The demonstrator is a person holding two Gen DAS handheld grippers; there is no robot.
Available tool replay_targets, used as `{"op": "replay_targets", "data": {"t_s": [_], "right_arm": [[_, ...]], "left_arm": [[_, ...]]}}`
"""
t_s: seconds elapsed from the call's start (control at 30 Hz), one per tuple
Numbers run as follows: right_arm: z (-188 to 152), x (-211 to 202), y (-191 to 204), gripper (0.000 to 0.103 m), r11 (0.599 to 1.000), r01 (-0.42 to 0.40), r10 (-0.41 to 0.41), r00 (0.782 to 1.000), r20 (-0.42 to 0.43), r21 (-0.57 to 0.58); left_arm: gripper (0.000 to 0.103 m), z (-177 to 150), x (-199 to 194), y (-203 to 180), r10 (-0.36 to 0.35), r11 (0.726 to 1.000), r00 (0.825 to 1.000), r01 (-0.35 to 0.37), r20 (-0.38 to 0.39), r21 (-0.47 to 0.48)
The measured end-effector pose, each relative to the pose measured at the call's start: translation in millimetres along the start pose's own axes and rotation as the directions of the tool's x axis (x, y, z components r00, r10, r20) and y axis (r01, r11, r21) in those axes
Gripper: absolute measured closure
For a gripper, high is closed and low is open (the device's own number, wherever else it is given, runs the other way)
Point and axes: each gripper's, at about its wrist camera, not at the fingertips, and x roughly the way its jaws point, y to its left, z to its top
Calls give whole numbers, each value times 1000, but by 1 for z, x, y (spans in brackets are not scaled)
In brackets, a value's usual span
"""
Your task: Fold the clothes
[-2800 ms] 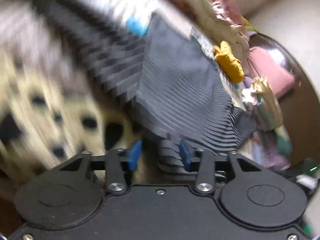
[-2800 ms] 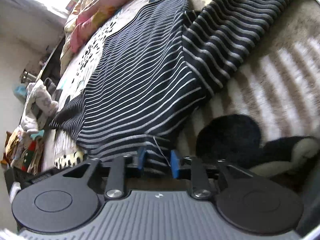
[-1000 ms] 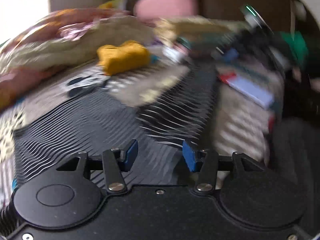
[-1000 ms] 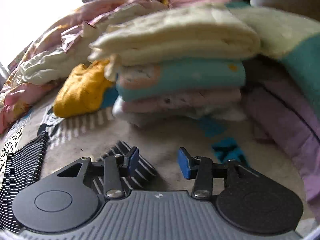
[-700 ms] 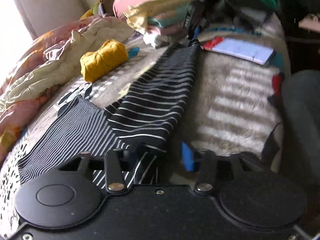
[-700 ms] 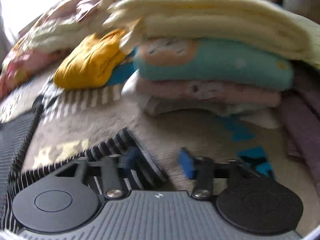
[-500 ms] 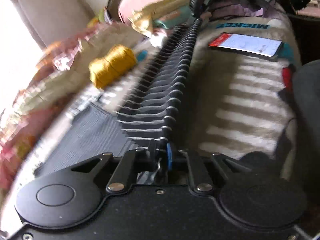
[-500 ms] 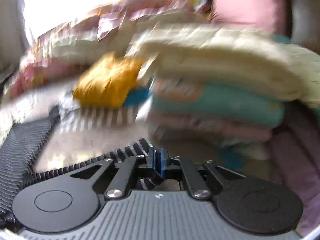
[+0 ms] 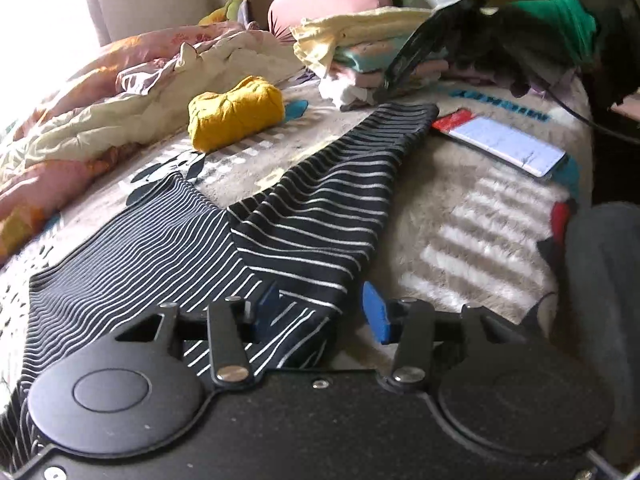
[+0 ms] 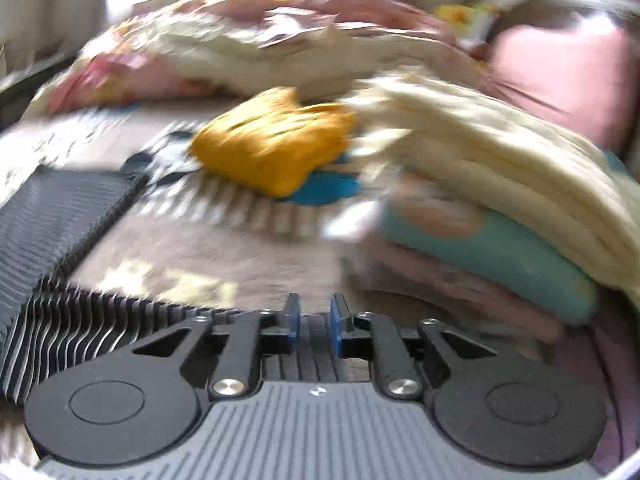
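On the bed, both grippers have just been opening after pinching the striped sleeve (image 9: pixel 340 184), now laid flat: the left gripper (image 9: pixel 320 308) stands half open over its near end, the right gripper (image 10: pixel 314 322), blurred, seems narrowly open and empty.

Daylight came from the window (image 9: pixel 48 20) at the upper left and was blown out to white there. The left wrist view was sharp; the right wrist view was smeared by motion blur. Both views curved strongly at the edges.
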Motion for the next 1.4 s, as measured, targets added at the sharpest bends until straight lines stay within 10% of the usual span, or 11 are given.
{"op": "replay_targets", "data": {"t_s": [0.1,0.17,0.2,0.23,0.47,0.6,0.8,1.0,1.17,1.4], "right_arm": [[-3,23,-1,71,992,121,-120,992,-34,31],[-7,31,-15,54,991,67,-60,996,-65,118],[-9,35,-22,58,986,36,-24,997,-80,163],[-10,38,-24,91,983,-27,45,995,-92,184],[12,13,-47,95,971,15,9,995,-97,239],[22,27,-34,75,980,179,-167,977,-132,83],[9,-27,7,68,997,11,-13,1000,24,77],[-38,-62,93,70,979,-204,204,975,93,-9],[-45,-54,120,68,987,-144,141,989,-48,-74],[-20,-70,128,68,971,-195,194,981,-25,-137]], "left_arm": [[61,-2,-1,-15,7,995,1000,-9,20,99],[73,-4,5,-25,29,983,1000,-29,3,179],[82,-6,9,-28,41,979,999,-39,-5,199],[87,-8,13,-31,51,975,999,-47,-13,218],[97,-5,13,-19,-1,981,998,15,-70,192],[76,2,5,-13,-26,991,997,34,-66,128],[70,21,4,32,-75,990,997,75,3,-122],[77,46,66,91,-111,925,994,108,13,-365],[77,44,109,119,-100,888,989,39,-109,-459],[77,24,48,129,-90,914,990,39,-110,-403]]}}
